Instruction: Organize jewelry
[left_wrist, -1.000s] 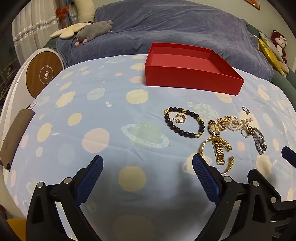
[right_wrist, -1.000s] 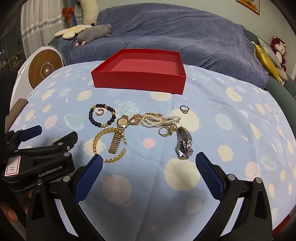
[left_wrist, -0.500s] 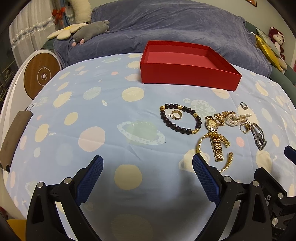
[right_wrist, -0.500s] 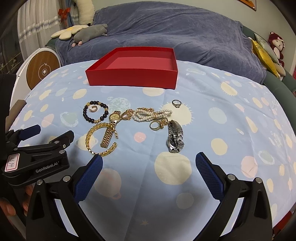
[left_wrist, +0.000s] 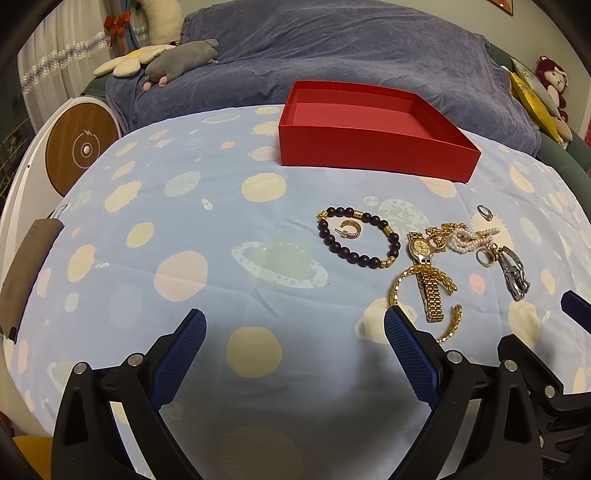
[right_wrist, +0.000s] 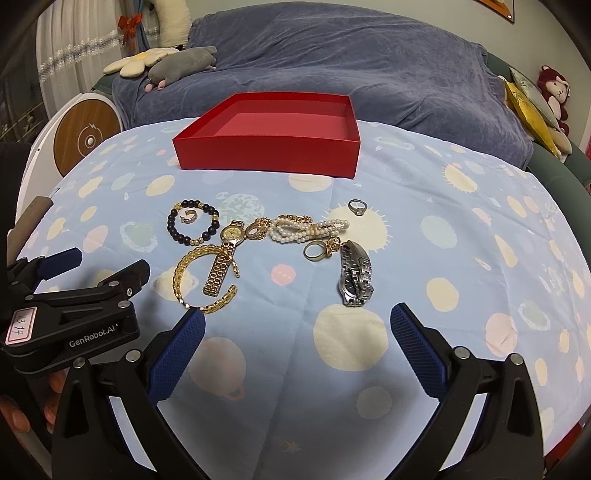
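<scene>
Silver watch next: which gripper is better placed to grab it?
Probably the right gripper: it's open, and the silver watch lies just ahead between its fingers. The left gripper faces bare cloth, with the watch far to its right.

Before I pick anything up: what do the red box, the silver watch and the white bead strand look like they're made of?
Red box: looks like matte paperboard, with thin straight walls, crisp folded corners and no gloss.
Silver watch: probably polished steel, as its bracelet links show bright glints.
White bead strand: pearl-like, small rounded off-white beads with a soft sheen and gold fittings; real or imitation cannot be told.
</scene>
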